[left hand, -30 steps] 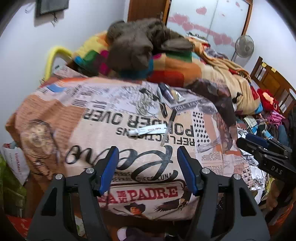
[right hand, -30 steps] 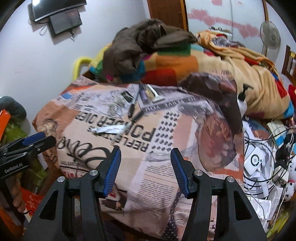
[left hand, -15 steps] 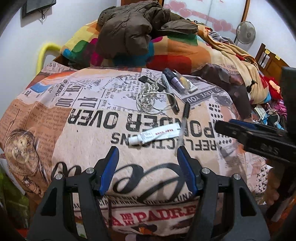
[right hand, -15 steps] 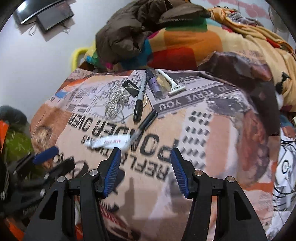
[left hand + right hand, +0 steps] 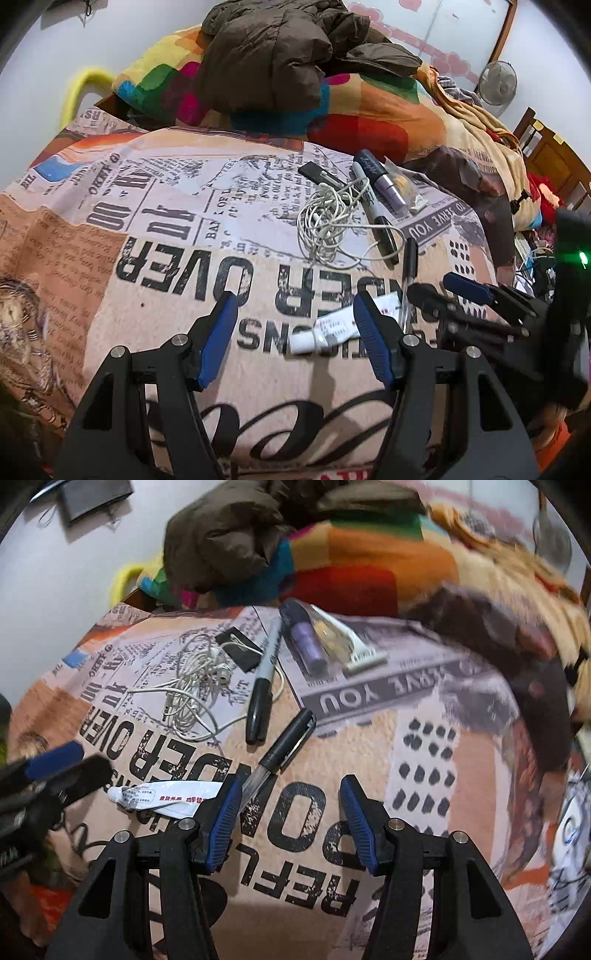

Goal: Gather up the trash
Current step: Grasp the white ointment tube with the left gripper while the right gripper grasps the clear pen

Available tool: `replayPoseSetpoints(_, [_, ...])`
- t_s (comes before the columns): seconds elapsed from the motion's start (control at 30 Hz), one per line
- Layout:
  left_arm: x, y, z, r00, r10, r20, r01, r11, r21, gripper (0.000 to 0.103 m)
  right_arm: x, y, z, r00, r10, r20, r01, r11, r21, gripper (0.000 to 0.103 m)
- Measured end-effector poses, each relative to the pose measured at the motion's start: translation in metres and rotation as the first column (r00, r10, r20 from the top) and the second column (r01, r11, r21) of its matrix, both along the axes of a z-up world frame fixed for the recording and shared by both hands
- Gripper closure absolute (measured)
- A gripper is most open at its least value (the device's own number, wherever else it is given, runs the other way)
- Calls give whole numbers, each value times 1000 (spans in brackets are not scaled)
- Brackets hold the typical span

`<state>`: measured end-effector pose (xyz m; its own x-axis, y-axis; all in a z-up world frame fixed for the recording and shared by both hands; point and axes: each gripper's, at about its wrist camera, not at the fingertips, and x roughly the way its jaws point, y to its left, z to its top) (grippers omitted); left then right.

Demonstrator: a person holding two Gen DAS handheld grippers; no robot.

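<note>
Lying beside left tongs: tube

fuzzy cloth blanket; glossy crumpled tube

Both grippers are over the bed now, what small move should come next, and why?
Probably ease the left gripper forward and down until the white tube sits between its open fingers. The squeezed tube lies flat on the blanket just ahead of it, beside the clear pen, and looks like the nearest trash. The right gripper is open and holds nothing.
</note>
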<state>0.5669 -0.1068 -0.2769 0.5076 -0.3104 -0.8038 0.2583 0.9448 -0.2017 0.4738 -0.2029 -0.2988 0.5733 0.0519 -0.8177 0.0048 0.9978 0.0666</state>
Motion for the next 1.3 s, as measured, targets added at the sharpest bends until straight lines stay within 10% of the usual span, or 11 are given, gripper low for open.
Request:
replayPoseSetpoints(0.2, [2, -16, -13, 998, -52, -20, 51, 998, -24, 52, 0, -17, -2, 1000, 20, -21, -19, 999, 49, 51])
replayPoseSetpoints(0.33, [-2, -30, -21, 995, -95, -28, 95, 995, -7, 52, -5, -24, -1, 999, 18, -30, -18, 1000, 8, 75])
replayPoseSetpoints(0.63, [-21, -33, -27, 989, -148, -29, 149, 987, 60, 52, -3, -26, 1, 998, 34, -47, -26, 987, 159, 73])
replayPoseSetpoints(1.3, [-41, -28, -30, 982, -189, 26, 181, 966, 186, 58, -1, -6, -4, 998, 63, -5, -63, 998, -26, 76])
